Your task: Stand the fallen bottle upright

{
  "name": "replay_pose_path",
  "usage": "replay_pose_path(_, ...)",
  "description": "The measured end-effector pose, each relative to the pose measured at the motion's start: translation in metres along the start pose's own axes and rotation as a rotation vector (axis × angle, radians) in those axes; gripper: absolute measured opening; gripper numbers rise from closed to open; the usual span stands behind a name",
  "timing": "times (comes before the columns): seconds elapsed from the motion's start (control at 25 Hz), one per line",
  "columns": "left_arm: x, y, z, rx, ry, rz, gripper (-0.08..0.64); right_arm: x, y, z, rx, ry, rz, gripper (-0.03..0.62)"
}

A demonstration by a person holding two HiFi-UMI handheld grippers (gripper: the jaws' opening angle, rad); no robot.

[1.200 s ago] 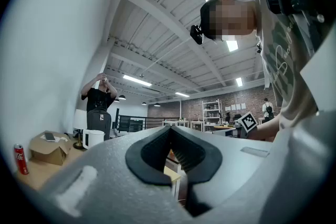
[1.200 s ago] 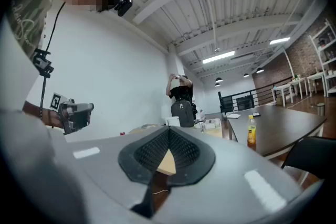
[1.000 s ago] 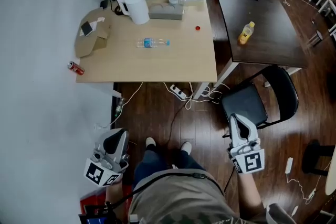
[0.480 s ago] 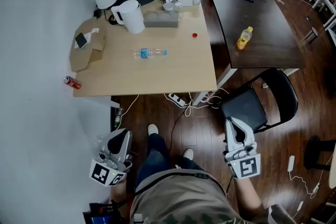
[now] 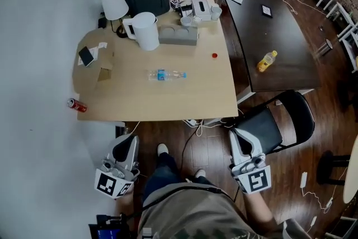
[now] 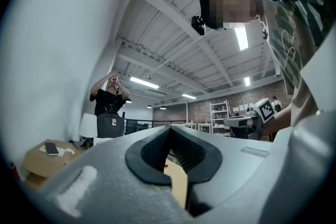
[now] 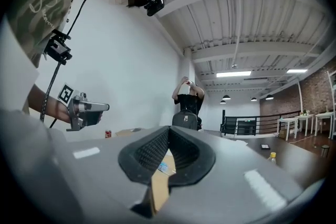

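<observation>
**Both grippers level at the near side of the wooden table, the fallen bottle out on its top**

The person holds the left gripper (image 5: 127,141) and the right gripper (image 5: 238,135) low beside the body, short of the wooden table's (image 5: 184,103) near edge, both pointing about level toward it. The clear water bottle (image 5: 166,74) lies on its side near the middle of the table, well apart from both grippers. A white jug (image 5: 146,31) and a grey box (image 5: 178,35) stand toward the table's far edge, and a red can (image 5: 78,105) lies at its near left corner. A black chair (image 5: 279,120) stands off the table's near right corner, just beside the right gripper. Each gripper's jaws are pressed together and hold nothing.
</observation>
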State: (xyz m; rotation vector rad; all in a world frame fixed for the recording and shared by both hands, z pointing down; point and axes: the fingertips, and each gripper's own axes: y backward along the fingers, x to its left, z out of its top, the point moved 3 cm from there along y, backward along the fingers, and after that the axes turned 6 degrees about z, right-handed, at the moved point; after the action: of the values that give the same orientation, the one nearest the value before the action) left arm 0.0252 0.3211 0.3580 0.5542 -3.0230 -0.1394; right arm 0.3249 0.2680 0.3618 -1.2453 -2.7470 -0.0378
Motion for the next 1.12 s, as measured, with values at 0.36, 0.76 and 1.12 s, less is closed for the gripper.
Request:
replay_pose_path(0.36,0.072,-0.005,0.001,-0.029,0.018,0.031,0.000,0.017,-0.071,0.000,0.051,0.003,0.026,0.003)
replay_pose_path(0.76,0.147,-0.008,-0.011,-0.024,0.040,0.023,0.000,0.042,-0.131,0.006,0.110,0.021,-0.007,0.003)
replay_pose_path(1.12,0.189,-0.001,-0.024,-0.005,0.067,0.041,0.000,0.064,-0.176,-0.003,0.143,-0.003,0.014,0.003)
